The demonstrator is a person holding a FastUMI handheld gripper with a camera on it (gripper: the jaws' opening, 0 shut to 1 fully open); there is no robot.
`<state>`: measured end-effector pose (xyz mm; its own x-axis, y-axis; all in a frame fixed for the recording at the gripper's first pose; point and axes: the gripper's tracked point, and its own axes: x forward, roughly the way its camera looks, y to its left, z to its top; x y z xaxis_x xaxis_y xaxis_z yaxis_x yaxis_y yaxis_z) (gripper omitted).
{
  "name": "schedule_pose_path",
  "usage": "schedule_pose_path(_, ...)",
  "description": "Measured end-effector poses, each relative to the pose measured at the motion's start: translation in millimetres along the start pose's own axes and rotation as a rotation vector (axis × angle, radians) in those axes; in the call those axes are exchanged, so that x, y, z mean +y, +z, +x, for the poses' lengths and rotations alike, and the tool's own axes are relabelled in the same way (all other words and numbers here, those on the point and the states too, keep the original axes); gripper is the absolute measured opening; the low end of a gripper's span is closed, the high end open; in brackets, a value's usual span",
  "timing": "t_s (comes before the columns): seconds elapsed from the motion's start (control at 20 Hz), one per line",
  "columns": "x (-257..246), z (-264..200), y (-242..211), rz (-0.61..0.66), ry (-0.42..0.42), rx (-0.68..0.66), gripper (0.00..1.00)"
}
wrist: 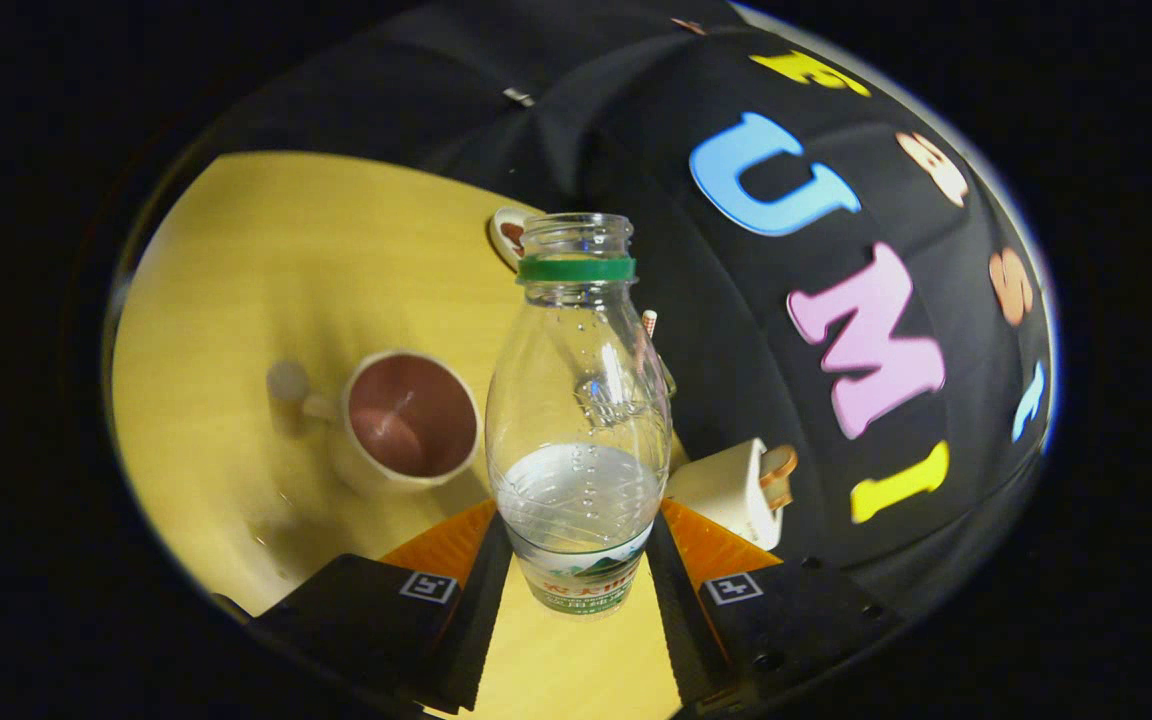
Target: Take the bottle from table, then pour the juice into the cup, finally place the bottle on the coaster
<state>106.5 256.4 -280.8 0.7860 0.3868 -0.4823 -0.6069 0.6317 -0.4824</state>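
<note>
Tongs (576, 590) clamp my bottle's (578, 400) base, uncapped; cup (413, 420) waits at ten o'clock. I'd tip slowly, mouth over its rim, grip firm.

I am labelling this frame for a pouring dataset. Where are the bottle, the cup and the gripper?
bottle (579, 400): gripper view, on its clear body above the liquid.
cup (412, 415): gripper view, on its dark inner wall.
gripper (576, 570): gripper view, midway between its fingertips, shut on the bottle.
</note>
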Motion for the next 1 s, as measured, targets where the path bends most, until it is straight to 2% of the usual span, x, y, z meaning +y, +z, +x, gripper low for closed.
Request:
schedule_pose_path(0.1, -5, -2, 7, 0.171, 0.037, -0.034, 0.74)
schedule_pose_path(0.25, -14, -11, 25, 0.337, 0.092, -0.104, 0.74)
schedule_pose_path(0.4, -35, -11, 31, 0.493, 0.1, -0.143, 0.74)
schedule_pose_path(0.8, -71, 24, 23, 0.691, 0.073, -0.174, 0.76)
schedule_pose_path(1.0, -88, 43, 11, 0.694, -0.026, -0.205, 0.77)
